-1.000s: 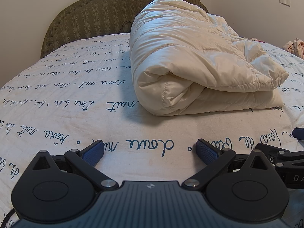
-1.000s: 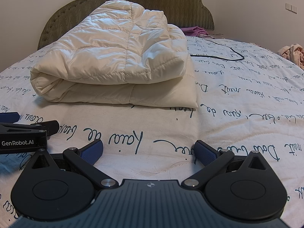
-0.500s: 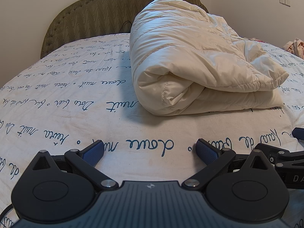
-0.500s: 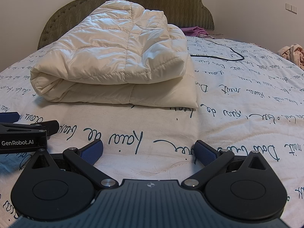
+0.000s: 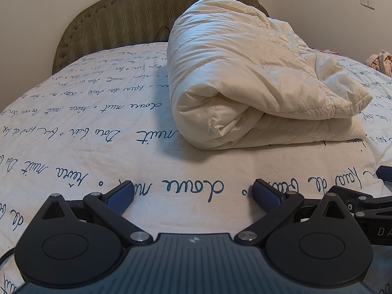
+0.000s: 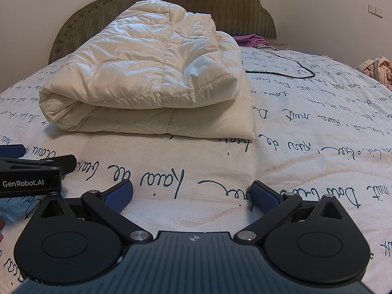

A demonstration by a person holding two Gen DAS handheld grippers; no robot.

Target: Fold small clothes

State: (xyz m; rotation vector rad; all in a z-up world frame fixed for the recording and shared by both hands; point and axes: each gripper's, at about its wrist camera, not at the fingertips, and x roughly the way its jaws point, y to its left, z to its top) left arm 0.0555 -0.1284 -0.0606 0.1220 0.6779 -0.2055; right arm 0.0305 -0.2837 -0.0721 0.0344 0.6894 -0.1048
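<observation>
Folded jacket (image 5: 245,73) on bed (image 5: 85,127), headboard (image 5: 117,17) behind.

White lettering "GenRobot.AI" on the black side plate of the left gripper (image 6: 29,171), seen at the left edge of the right wrist view. Letters "DA", cut off by the frame edge, on the body of the right gripper (image 5: 367,210) in the left wrist view. Dark blue cursive script printed all over the bedsheet (image 5: 73,112), inverted and not legible as words.
</observation>
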